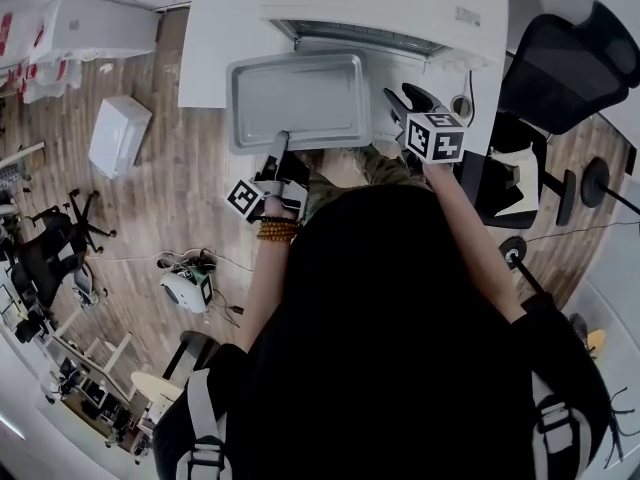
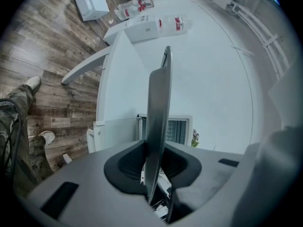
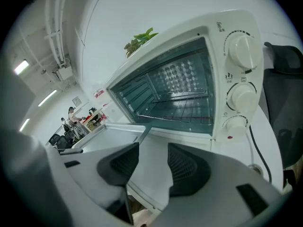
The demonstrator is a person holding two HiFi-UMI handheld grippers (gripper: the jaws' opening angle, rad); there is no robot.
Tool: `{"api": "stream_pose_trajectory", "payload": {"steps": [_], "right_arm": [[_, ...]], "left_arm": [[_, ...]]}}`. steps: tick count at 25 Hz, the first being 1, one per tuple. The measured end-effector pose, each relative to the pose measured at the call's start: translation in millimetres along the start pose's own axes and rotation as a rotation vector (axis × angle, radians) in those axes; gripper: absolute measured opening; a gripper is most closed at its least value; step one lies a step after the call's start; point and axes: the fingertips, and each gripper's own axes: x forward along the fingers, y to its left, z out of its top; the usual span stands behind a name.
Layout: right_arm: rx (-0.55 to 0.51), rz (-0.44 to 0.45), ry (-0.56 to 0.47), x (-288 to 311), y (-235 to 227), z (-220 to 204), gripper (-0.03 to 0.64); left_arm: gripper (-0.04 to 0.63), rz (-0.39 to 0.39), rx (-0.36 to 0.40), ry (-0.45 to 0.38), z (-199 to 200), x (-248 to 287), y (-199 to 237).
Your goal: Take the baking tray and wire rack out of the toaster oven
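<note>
**Baking tray and tools.** The baking tray [image 1: 298, 100] lies in front of the toaster oven [image 1: 360, 30], over the white surface [image 1: 215, 63] at the upper centre of the head view. Its near rim sits between the jaws of the left tool [image 1: 277, 146]. The left forearm (beaded bracelet [image 1: 278, 231] at the wrist) reaches straight up the frame, with the tool nearly level. The left tool is clenched on the tray, which shows edge-on in the left gripper view. The right tool [image 1: 398, 108], just right of the tray, tilts down toward the oven mouth, its jaws apart and gripping nothing. The wire rack [image 3: 184, 94] sits inside the oven.
</note>
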Motion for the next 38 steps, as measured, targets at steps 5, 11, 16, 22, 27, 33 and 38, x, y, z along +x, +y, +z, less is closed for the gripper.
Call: {"api": "stream_pose_trajectory", "payload": {"steps": [5,11,16,22,27,33,38], "right_arm": [[-0.065,0.001,0.032,8.1,16.6,0.5,0.198],[-0.083,-0.007,0.08,25.6,57.1,-4.1,0.198],[-0.094,0.027,0.092,44.4,105.8,-4.0,0.198],[-0.126,0.066,0.082,63.3,163.4,8.6,0.198],[-0.249,0.04,0.07,73.9,215.6,29.8,0.198],[-0.364,0.069,0.075,91.2,283.3,29.4,0.198],[-0.433,0.052,0.057,96.9,313.7,14.6,0.195]], "left_arm": [[0.074,-0.005,-0.028,-0.036,17.3,-10.3,8.7],[0.074,0.017,-0.062,-0.079,67.0,-30.3,14.5],[0.074,0.009,-0.067,-0.085,108.4,-37.5,4.7],[0.074,0.028,-0.023,-0.049,161.1,-47.9,-5.2],[0.074,0.032,-0.038,-0.032,209.0,-44.0,2.8],[0.074,0.046,-0.027,0.006,245.0,-34.7,11.1],[0.074,0.057,-0.019,0.065,251.8,-29.9,21.3]]}}
